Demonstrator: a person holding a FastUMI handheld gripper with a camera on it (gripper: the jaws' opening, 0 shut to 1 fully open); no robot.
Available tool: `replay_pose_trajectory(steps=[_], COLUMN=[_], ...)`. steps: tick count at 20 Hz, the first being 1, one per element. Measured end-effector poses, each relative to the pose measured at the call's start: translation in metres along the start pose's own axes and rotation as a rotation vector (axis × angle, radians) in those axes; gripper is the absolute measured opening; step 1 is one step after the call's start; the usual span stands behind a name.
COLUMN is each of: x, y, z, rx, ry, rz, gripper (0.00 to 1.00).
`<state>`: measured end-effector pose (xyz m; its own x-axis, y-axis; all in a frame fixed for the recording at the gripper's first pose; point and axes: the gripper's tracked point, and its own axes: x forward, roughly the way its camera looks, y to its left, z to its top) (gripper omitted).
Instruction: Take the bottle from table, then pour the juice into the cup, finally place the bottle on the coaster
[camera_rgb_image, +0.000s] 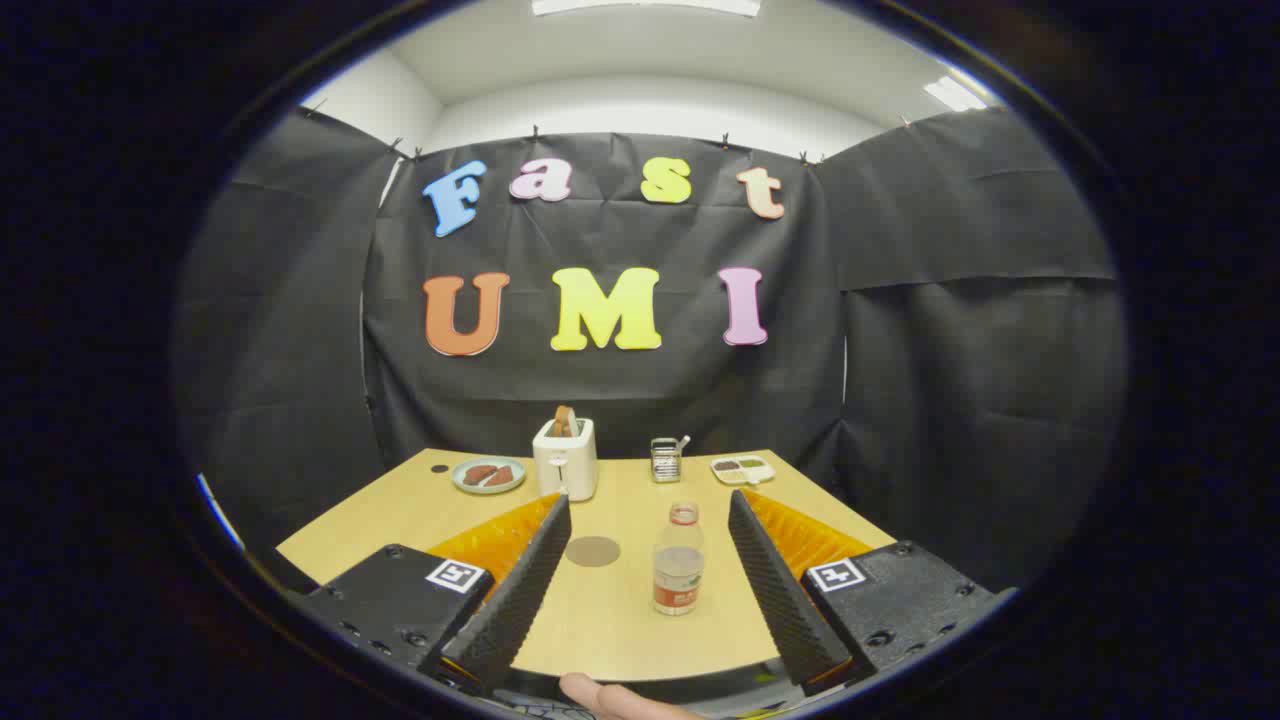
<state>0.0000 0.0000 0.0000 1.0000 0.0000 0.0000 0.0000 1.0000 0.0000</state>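
A small clear bottle (678, 560) with a red cap and a red label stands upright on the wooden table (620, 625). It sits between my fingers, nearer the right one, and touches neither. My gripper (649, 500) is open wide. A round brown coaster (592, 551) lies flat on the table just left of the bottle, close to the left finger. Beyond the fingertips, toward the back of the table, stands a small ribbed metallic cup (665, 460) with a stick poking out of it.
A white toaster (565, 458) holding a slice of bread stands at the back, left of the cup. A plate (488, 474) with food lies left of it and a white compartment tray (742, 468) at the back right. A person's fingertip (610, 697) shows below the fingers.
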Motion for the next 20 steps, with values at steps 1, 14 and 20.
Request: replay_pose_trajectory(steps=[1,14,20], x=[-0.0004,0.0024,0.0037], y=[0.0019,0.0096,0.0096], z=[-0.0023,-0.0074,-0.0111], rx=[0.001,0.002,0.009], ry=[0.002,0.013,0.022], rz=[0.002,0.016,0.023], gripper=[1.00,1.00,1.00])
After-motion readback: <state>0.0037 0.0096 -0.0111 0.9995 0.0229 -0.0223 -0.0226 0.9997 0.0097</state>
